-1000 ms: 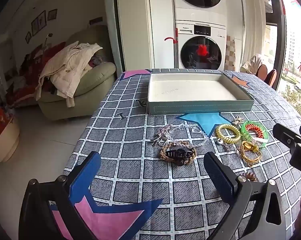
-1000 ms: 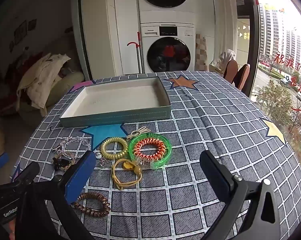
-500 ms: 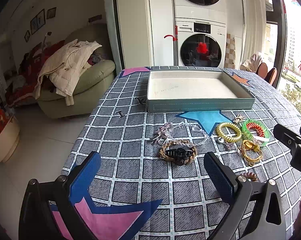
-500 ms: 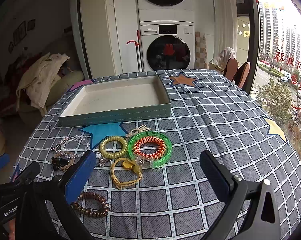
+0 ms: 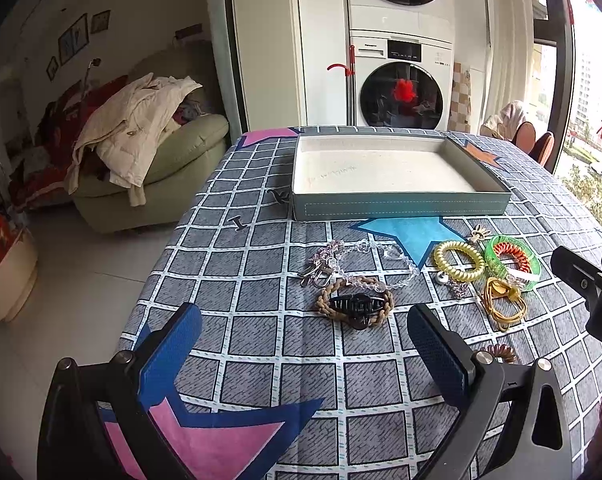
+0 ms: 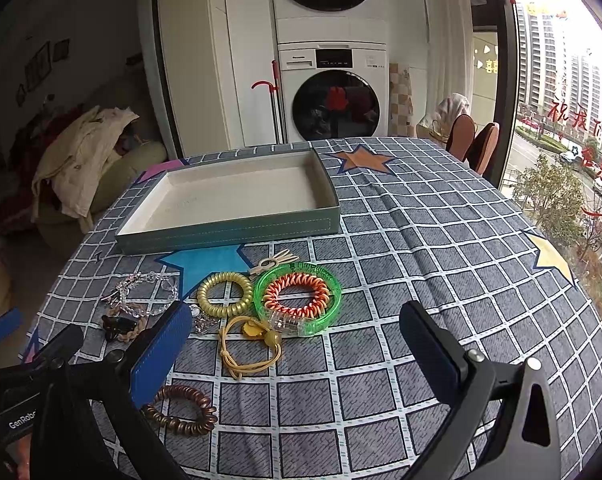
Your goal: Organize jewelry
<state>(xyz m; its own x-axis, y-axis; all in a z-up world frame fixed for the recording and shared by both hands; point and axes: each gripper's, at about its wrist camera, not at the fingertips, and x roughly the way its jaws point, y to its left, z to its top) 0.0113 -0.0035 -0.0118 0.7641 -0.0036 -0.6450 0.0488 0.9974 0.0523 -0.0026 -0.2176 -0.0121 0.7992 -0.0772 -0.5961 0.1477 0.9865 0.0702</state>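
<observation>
L wrist view: left gripper (image 5: 301, 344) jaws wide open, holding nothing, above surface (image 5: 261, 344). Black hair clip (image 5: 356, 305) inside braided ring (image 5: 355, 303) at 12 o'clock; empty tray (image 5: 397, 204) beyond.

R wrist view: right gripper (image 6: 297, 344) jaws wide open, empty. Green bangle (image 6: 299, 298), gold coil tie (image 6: 225, 294), yellow cord (image 6: 249, 350) at 11–12 o'clock; brown coil tie (image 6: 181, 410) by left finger.

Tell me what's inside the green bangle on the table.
An orange spiral hair tie lies inside the green bangle. Only checked tablecloth shows through its middle; whatever lies under the coils stays hidden.
</observation>
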